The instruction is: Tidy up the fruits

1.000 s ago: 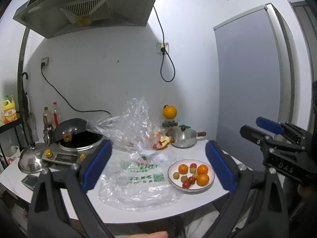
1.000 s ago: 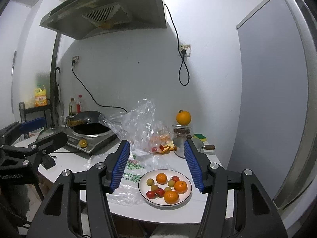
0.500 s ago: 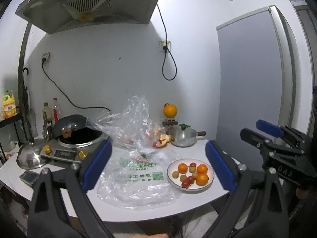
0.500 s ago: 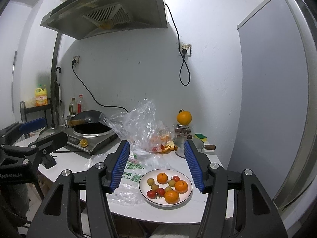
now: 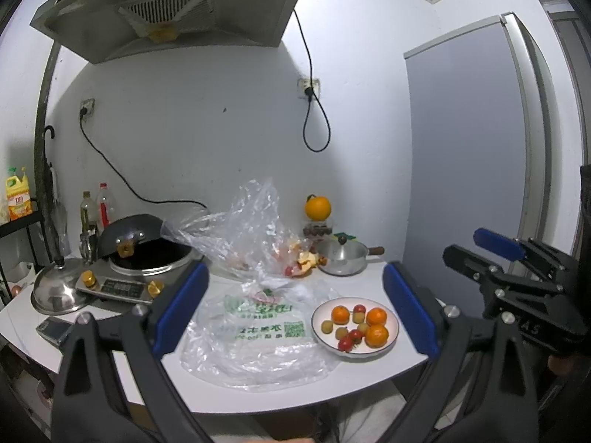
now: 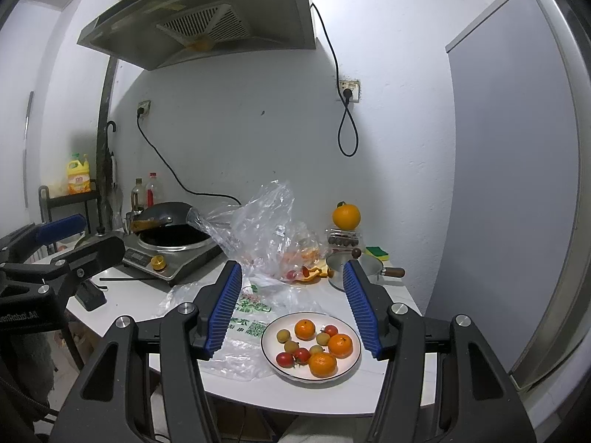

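Hovering off the front edge of the white bench (image 5: 258,395), both tongs stand open w/ nothing between the blue pads. Left tongs (image 5: 295,313) sit wide apart; right tongs (image 6: 295,310) frame the plate from above, clear of it.

Plate (image 6: 271,354) rests near the bench's front right corner, holding three tangerines (image 6: 322,364), a few cherry tomatoes (image 6: 284,359) and small yellow-green fruits (image 6: 283,335). Flat printed plastic bag (image 5: 258,332) lies just left of the plate, touching its rim, along the front edge. Crumpled clear bag (image 5: 255,229) stands mid-bench behind it, w/ orange peel and red fruit bits at its right side.

Back right corner: small lidded pot (image 5: 345,256), an orange (image 5: 317,208) perched on a jar behind it. Left side of bench: induction cooker w/ black wok (image 5: 147,254), steel lid (image 5: 55,289) near the left edge.
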### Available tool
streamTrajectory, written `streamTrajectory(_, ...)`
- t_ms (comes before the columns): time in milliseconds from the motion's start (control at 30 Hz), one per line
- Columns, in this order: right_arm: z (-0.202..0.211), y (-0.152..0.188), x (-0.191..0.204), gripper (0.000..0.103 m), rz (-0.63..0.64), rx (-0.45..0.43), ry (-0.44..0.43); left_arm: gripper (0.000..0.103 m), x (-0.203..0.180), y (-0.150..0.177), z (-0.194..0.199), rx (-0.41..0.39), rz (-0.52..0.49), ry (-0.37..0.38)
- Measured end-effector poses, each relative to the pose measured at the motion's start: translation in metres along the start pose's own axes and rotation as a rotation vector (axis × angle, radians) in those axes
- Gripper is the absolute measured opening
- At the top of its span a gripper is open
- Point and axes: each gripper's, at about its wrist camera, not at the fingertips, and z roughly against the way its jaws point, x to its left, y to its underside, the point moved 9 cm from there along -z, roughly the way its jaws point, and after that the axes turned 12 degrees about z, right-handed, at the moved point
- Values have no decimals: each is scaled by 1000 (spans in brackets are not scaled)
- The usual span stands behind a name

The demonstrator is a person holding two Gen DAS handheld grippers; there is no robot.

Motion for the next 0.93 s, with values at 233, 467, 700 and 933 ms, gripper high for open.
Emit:
streamTrajectory(233,0,0,0,60,0,0,0,96,0,-1,0,-9,3,-4)
streamTrajectory(467,-2,3,0,60,-2,2,-1,96,-1,0,1,-8,0,0)
streamTrajectory(700,-2,4,1,60,-1,3,-3,96,1,0,1,-7,9,-4)
streamTrajectory(933,-4,8,3,60,4,8,-7,96,7,-4,5,-39,58,14)
